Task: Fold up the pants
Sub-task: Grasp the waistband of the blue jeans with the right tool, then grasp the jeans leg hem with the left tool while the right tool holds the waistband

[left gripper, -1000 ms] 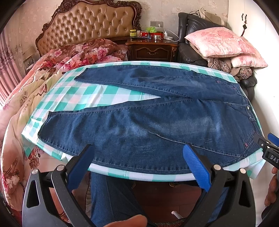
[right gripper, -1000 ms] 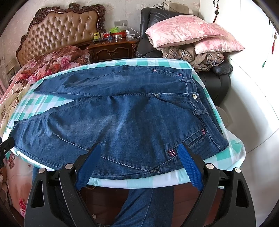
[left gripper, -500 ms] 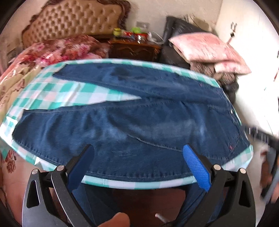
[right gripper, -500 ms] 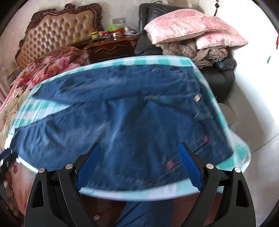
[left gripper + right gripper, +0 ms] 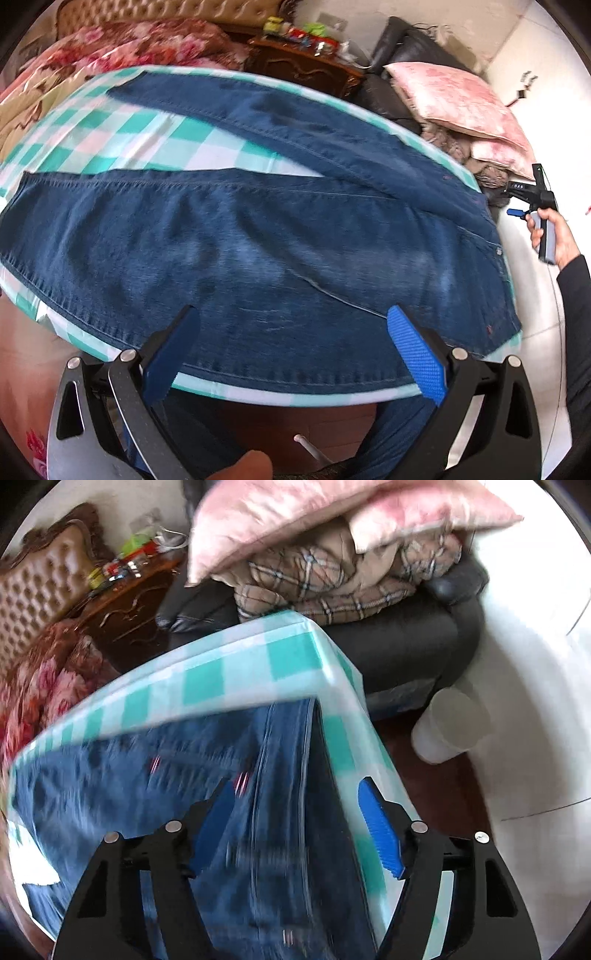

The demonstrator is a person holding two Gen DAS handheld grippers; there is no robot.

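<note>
The pants [image 5: 266, 236] lie lengthwise left to right on the tabletop [image 5: 122, 129]; the right gripper [image 5: 295, 830], fingers closing and empty, hovers over the waistband end, while the left gripper [image 5: 295, 354] gapes wide, empty.

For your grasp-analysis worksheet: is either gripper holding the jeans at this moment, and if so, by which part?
Nothing is held. The left gripper is open above the jeans. The right gripper is closing at the waistband end, pads not yet pressing.
</note>
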